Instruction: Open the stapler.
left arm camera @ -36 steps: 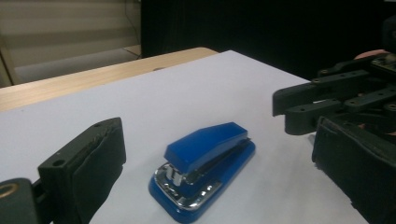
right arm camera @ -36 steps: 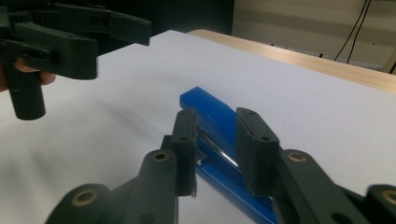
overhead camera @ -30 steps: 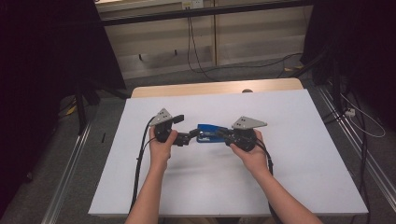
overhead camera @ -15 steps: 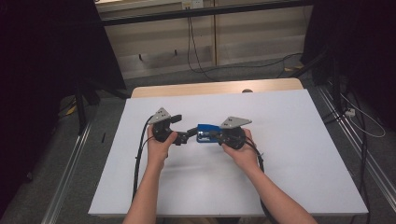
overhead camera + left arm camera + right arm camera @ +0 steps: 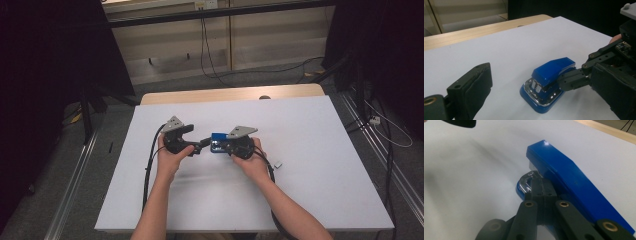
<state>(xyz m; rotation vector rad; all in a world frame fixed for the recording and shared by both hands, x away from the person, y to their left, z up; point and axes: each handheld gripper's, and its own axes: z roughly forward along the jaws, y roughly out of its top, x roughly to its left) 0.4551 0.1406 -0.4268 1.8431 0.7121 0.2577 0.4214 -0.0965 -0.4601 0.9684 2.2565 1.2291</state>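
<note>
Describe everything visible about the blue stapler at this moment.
The blue stapler is small, with a glossy plastic top arm, a blue base and shiny chrome metal between them. It sits flat on the white table, near the middle. The right gripper, jaws shut, touches its side between arm and base. The left gripper stands close by, apart from it.

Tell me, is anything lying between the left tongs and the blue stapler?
No. In the left gripper view, bare white table separates the left tongs from the blue stapler.

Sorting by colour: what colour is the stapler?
Blue, with a shiny metal inside; the stapler shows best in the left gripper view.
</note>
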